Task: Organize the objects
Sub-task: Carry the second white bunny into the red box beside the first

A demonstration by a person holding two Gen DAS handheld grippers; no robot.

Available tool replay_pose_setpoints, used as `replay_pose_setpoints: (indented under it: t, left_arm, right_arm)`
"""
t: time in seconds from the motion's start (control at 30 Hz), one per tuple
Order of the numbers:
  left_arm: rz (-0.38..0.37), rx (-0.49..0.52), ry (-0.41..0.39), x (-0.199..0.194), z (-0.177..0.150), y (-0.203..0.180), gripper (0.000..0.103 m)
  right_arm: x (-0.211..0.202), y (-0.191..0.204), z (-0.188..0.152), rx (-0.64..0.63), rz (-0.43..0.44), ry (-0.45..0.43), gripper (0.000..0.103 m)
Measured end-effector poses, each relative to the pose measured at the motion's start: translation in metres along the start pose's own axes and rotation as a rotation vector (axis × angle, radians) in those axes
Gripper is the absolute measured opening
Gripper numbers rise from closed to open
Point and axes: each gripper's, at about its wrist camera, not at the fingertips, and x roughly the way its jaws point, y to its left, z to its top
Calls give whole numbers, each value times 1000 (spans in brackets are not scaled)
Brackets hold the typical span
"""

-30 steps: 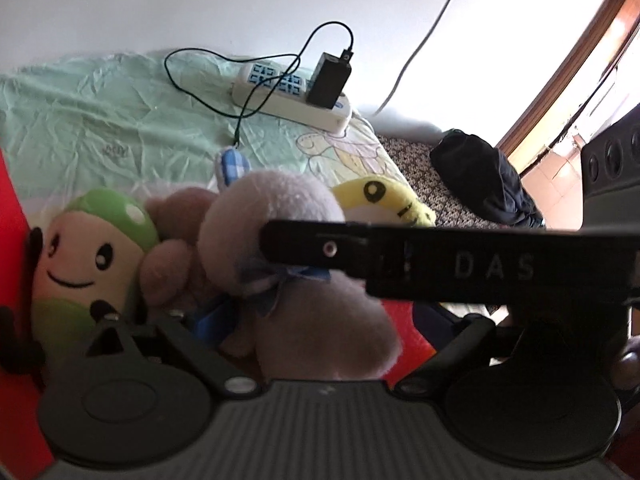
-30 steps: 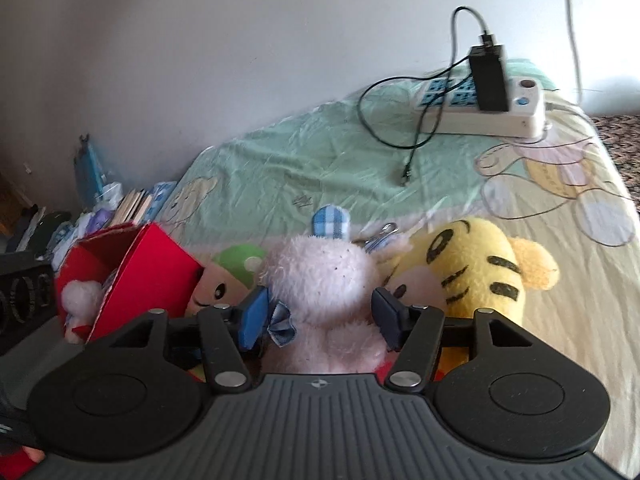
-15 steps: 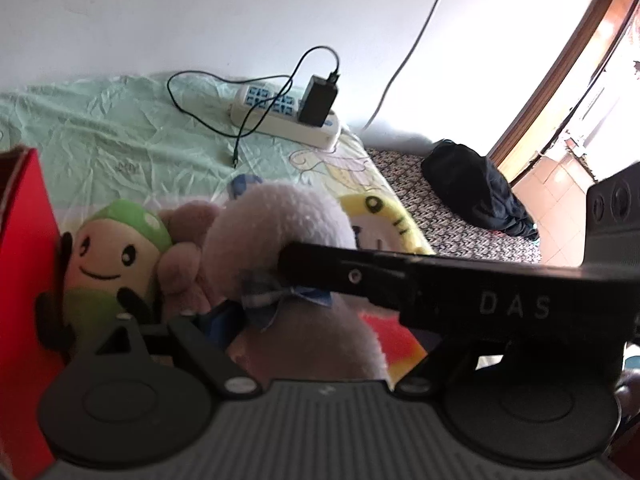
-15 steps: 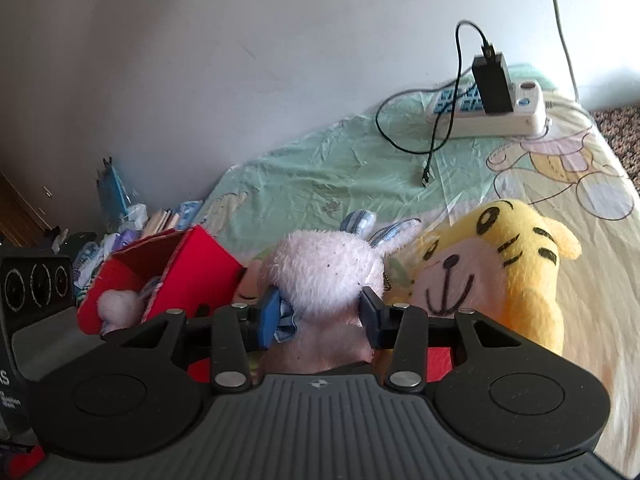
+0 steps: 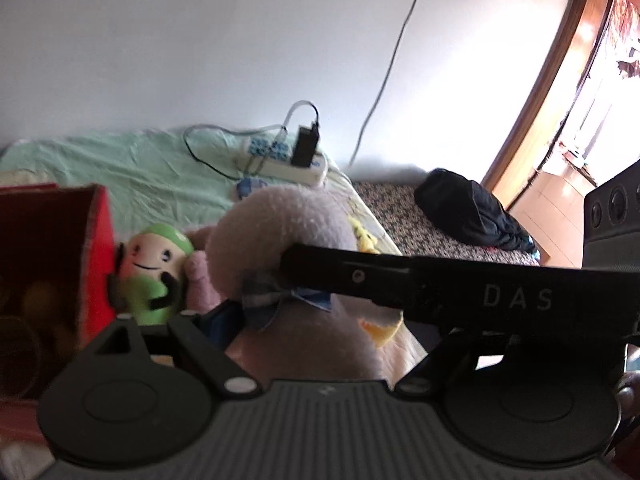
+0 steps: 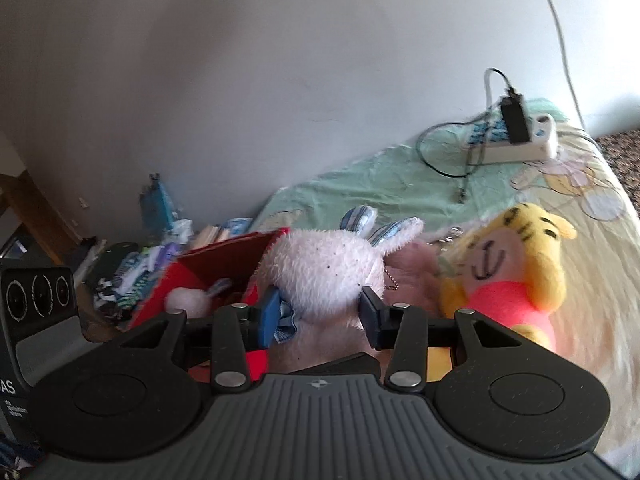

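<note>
Gripping the pink bunny (image 6: 324,268) in my right gripper (image 6: 320,316), I saw a red box (image 6: 208,272) at centre left holding a white toy (image 6: 186,300); my left gripper's (image 5: 256,320) grip I couldn't tell.

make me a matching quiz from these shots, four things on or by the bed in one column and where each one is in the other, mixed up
Things:
1. fluffy white plush rabbit
2. yellow striped plush tiger
3. white power strip
4. small white plush toy

Places:
A. inside the red cardboard box
B. far end of the green bedsheet, near the wall
C. between the fingers of the right tool
D. on the bed right of the rabbit, in a pink top

Pairs: 1-C, 2-D, 3-B, 4-A
</note>
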Motion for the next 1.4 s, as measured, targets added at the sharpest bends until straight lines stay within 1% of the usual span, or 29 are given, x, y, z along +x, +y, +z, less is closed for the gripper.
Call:
replay_pose_setpoints:
  t: [0.17, 0.27, 0.4, 0.53, 0.77, 0.9, 0.97, 1.03, 1.17, 1.3, 1.4]
  left_arm:
    - [68, 4, -67, -35, 0, 6, 85]
    - [90, -7, -96, -56, 2, 20, 85]
    - [117, -6, -130, -79, 7, 48, 85]
    - [138, -7, -129, -100, 8, 84, 85]
    - [151, -19, -85, -115, 6, 156, 85]
    - [155, -31, -43, -109, 3, 191, 85]
    - [133, -52, -18, -106, 0, 209, 84]
    - [107, -69, 4, -101, -3, 222, 84]
    - [90, -63, 35, -92, -9, 235, 84]
    - [101, -67, 44, -86, -7, 247, 84]
    - [120, -61, 56, -82, -7, 255, 84]
  right_arm:
    - [5, 34, 2, -70, 62, -12, 45]
    - [15, 55, 4, -104, 83, -17, 45]
    - [36, 83, 3, -116, 108, -22, 45]
    - [66, 111, -3, -94, 127, -6, 45]
    - [118, 143, -18, -45, 117, 31, 45]
    - [150, 154, -28, -31, 85, 67, 45]
    - [160, 155, -31, -26, 61, 67, 45]
    - [170, 153, -33, 0, 41, 76, 45]
    - [185, 146, -33, 59, 17, 95, 44]
    - [201, 143, -36, 99, 6, 119, 42]
    - [213, 146, -43, 100, -13, 152, 42]
